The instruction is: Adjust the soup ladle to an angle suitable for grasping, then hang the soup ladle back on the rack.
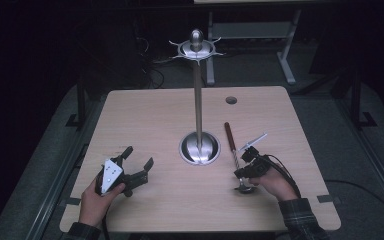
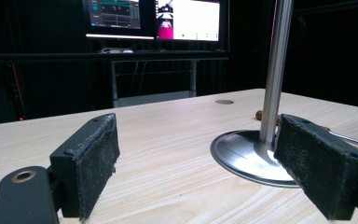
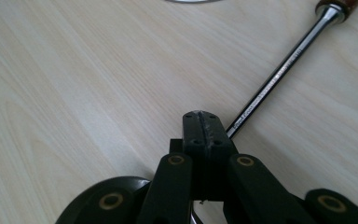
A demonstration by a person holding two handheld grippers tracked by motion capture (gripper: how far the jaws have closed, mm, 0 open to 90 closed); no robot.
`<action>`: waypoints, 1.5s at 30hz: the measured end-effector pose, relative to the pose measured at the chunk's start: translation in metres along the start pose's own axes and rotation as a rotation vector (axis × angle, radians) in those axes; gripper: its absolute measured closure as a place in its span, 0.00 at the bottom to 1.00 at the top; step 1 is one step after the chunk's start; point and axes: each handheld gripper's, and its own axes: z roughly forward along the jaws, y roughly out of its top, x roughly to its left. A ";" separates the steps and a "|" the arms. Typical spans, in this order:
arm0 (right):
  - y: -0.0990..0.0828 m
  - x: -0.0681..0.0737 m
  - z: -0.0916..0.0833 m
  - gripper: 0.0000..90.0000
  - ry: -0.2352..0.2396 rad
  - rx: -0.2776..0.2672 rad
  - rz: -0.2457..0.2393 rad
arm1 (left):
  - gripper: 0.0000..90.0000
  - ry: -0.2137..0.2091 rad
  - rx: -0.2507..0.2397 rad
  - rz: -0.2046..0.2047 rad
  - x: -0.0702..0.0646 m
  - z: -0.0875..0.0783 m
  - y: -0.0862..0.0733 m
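My left gripper (image 1: 136, 161) sits at the near left of the light wooden table (image 1: 145, 115), jaws spread wide, nothing between the pads (image 2: 95, 163). In the left gripper view it lies low and level, looking across the tabletop toward the stand.

No containers here. Closest thing: the tall steel rack with a round domed base (image 1: 199, 148) mid-table, slim pole (image 2: 274, 70) straight up, ring of hooks at the top (image 1: 196, 49), nothing hanging on them. The left gripper view cuts the pole off above, and my own pad hides part of the base rim.

Just right of the base lies the long steel utensil with a reddish-brown wooden handle (image 1: 232, 148). Long axis runs near-far on the table, slightly slanted: wooden handle at the far end, metal working end toward me. It lies flat on the wood, apart from the base.

My right gripper (image 1: 244, 172) is clamped on the utensil's shaft (image 3: 279, 74) near its near end; the jaws look fully together in the right gripper view, with the shaft running out from under their tips up to the handle (image 3: 338, 5) at the frame's top edge. The exact contact point is hidden under the jaws. The utensil's near end (image 1: 244, 189) is small and dim in the high view, shape unclear. Engraved text on the shaft is unreadable.

A round hole (image 1: 231, 100) sits in the table's far right.
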 end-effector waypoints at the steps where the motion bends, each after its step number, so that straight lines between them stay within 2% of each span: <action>1: -0.002 -0.003 -0.002 1.00 -0.008 -0.003 0.010 | 0.15 0.000 0.000 -0.001 0.000 0.000 0.000; 7: -0.007 -0.012 -0.007 1.00 -0.021 -0.002 0.036 | 0.15 -0.001 0.000 0.001 0.000 0.000 0.000; 9: -0.008 -0.014 -0.008 1.00 -0.023 -0.003 0.030 | 0.15 0.000 0.000 0.000 0.000 0.000 0.000; 10: -0.009 -0.017 -0.010 1.00 -0.036 -0.002 0.047 | 0.15 0.000 0.000 0.002 0.000 0.000 0.000; 13: -0.011 -0.021 -0.013 1.00 -0.046 0.000 0.048 | 0.15 -0.001 0.000 0.003 0.000 0.000 0.000; 16: -0.016 -0.031 -0.018 1.00 -0.075 -0.002 0.081 | 0.15 -0.002 0.000 0.002 0.000 0.000 0.000; 21: -0.020 -0.040 -0.024 1.00 -0.094 0.002 0.107 | 0.15 -0.002 -0.001 0.001 0.000 0.000 0.000; 22: -0.022 -0.045 -0.026 1.00 -0.106 -0.005 0.110 | 0.15 -0.002 -0.002 0.001 0.000 0.000 0.000; 29: -0.025 -0.055 -0.031 1.00 -0.121 -0.005 0.124 | 0.15 -0.001 0.000 0.001 0.000 0.000 0.000; 33: -0.025 -0.056 -0.031 1.00 -0.116 -0.005 0.126 | 0.15 -0.001 0.001 -0.001 0.000 0.000 0.000; 34: -0.025 -0.056 -0.032 1.00 -0.100 -0.020 0.127 | 0.15 -0.001 0.001 -0.001 0.000 0.000 0.000; 40: -0.020 -0.054 -0.037 1.00 -0.092 -0.057 0.117 | 0.15 -0.002 -0.002 -0.005 0.000 0.000 0.000; 45: -0.012 -0.056 -0.039 0.89 -0.103 -0.084 0.132 | 0.15 -0.002 0.002 0.003 0.000 0.000 0.000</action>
